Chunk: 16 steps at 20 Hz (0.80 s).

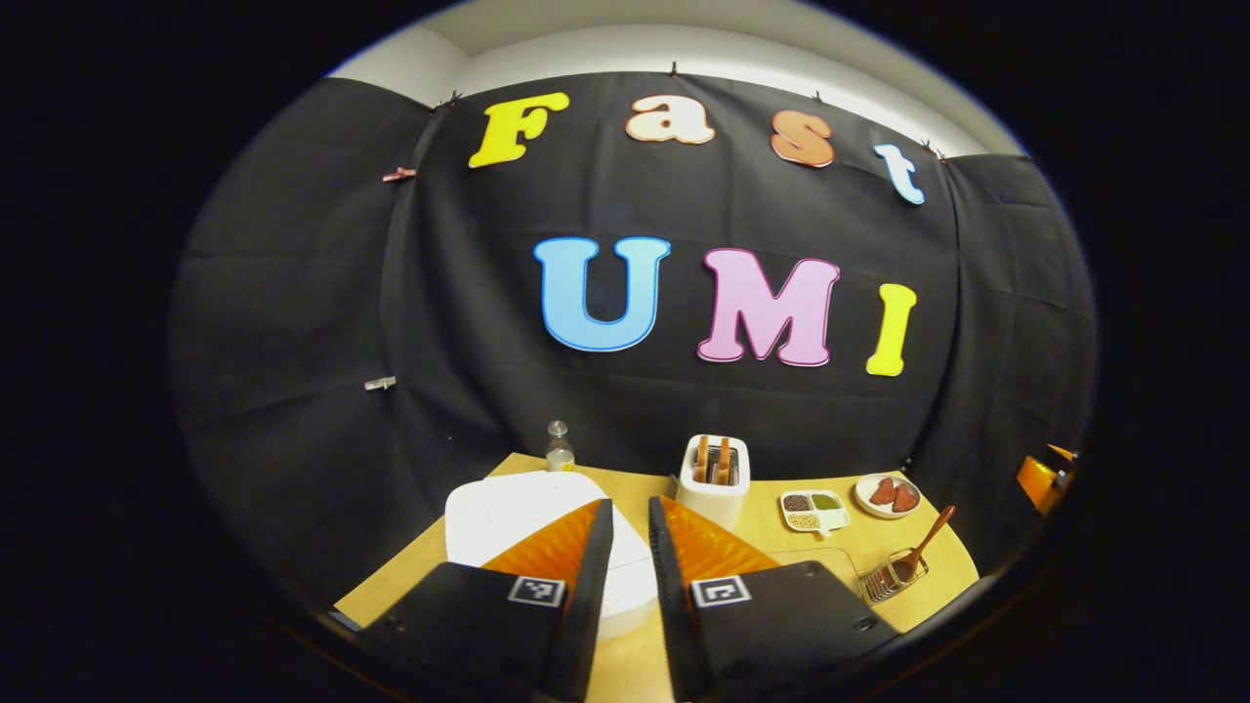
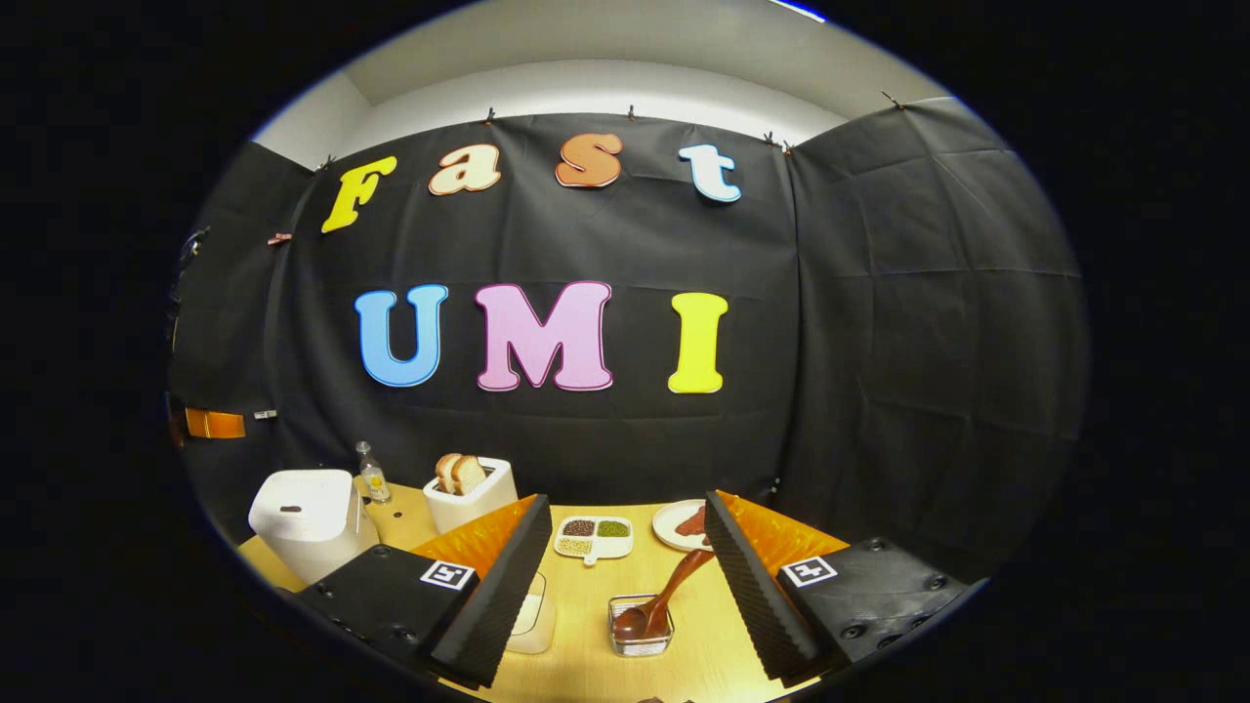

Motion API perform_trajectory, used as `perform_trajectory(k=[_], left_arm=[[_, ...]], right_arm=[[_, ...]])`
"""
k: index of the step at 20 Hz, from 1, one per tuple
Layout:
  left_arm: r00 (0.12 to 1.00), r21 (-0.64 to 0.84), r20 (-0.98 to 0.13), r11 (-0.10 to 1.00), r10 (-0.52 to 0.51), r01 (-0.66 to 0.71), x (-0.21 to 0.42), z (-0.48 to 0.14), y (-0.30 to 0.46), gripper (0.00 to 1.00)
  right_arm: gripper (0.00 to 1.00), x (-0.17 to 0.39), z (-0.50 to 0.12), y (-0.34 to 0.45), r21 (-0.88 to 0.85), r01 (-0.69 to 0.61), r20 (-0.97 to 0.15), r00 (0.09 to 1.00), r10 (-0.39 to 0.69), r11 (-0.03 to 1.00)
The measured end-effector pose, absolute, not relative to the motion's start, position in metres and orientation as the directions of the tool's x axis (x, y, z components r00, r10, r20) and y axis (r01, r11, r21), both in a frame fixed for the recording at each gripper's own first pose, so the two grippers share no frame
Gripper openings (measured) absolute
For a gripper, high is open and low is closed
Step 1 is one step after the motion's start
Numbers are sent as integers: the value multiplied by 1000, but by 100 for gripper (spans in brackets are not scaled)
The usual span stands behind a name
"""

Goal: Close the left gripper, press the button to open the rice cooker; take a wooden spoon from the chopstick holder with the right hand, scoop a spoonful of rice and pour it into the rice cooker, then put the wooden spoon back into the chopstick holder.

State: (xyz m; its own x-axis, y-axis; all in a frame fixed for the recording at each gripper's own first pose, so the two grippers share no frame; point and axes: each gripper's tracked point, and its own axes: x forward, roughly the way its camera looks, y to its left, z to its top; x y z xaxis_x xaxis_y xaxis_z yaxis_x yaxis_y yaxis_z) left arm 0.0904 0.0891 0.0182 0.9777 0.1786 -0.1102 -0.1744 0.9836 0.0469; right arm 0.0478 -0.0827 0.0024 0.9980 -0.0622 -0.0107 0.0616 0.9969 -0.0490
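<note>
Over on the left of the table (image 2: pixel 703 625) sat the rice cooker (image 2: pixel 305 522), lid down, a white rounded box with a small dark button on top. It looked heavy and steady enough to take a firm push without sliding, though the shell seemed smooth and slick, so the press belonged square on that button. The left gripper (image 1: pixel 630 522) hovered above it, its fingers drawn close with just a narrow gap between them, clamping nothing. Behind stood a small bottle (image 2: pixel 371 474) and a toaster (image 2: pixel 469 493) with two slices poking up. Moving right, a divided dish of grains (image 2: pixel 593 537) lay mid-table, and a clear container (image 2: pixel 535 615) sat half hidden behind the right gripper's left finger; whether that held the rice, I couldn't tell. Then came the chopstick holder (image 2: pixel 641 625), near the front, with the wooden spoon (image 2: pixel 664 596) leaning in it, bowl down, handle slanting up to the right. Stiff, light and a touch smooth, by the look of it — best pinched along the free upper handle. The right gripper (image 2: pixel 625 561) hung spread wide just above it, empty. Farthest right, a plate (image 2: pixel 674 522) of reddish pieces.
</note>
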Motion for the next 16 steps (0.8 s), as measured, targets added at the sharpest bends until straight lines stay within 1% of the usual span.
perform_trajectory(k=[1, 2, 3, 4, 5, 7, 8, 9, 12, 16], left_arm=[[975, 36, -122, 982, 186, -183, 94, 15, 99, 25], [969, 33, -141, 979, 204, -201, 100, 10, 110, 16], [964, 35, -164, 978, 208, -205, 103, 4, 119, 10], [962, 38, -173, 977, 212, -208, 108, 0, 126, 8], [966, 39, -168, 980, 198, -194, 115, 0, 129, 8], [976, 18, -187, 993, 115, -114, 129, -7, 124, 8], [976, 10, -194, 995, 97, -96, 139, -12, 126, 7], [974, 12, -205, 996, 91, -90, 147, -17, 130, 8], [961, 57, -252, 993, 118, -107, 168, -35, 150, 7], [936, -5, -330, 992, 121, -130, 184, -69, 164, 6]], right_arm=[[98, 46, -1, -88, -53, 67, -19, 997, -68, 996], [96, 44, -5, -92, -58, 75, -30, 997, -77, 995], [98, 42, -10, -98, -62, 84, -42, 995, -86, 995], [98, 40, -14, -103, -62, 93, -54, 994, -97, 994], [98, 39, -16, -107, -59, 103, -65, 992, -107, 993], [98, 36, -21, -115, -45, 123, -78, 989, -126, 991], [98, 36, -22, -117, -36, 131, -80, 988, -134, 991], [98, 35, -24, -118, -26, 136, -84, 987, -138, 990], [98, 31, -30, -124, -21, 153, -100, 983, -155, 988], [98, 23, -44, -131, -19, 165, -134, 977, -166, 986]])
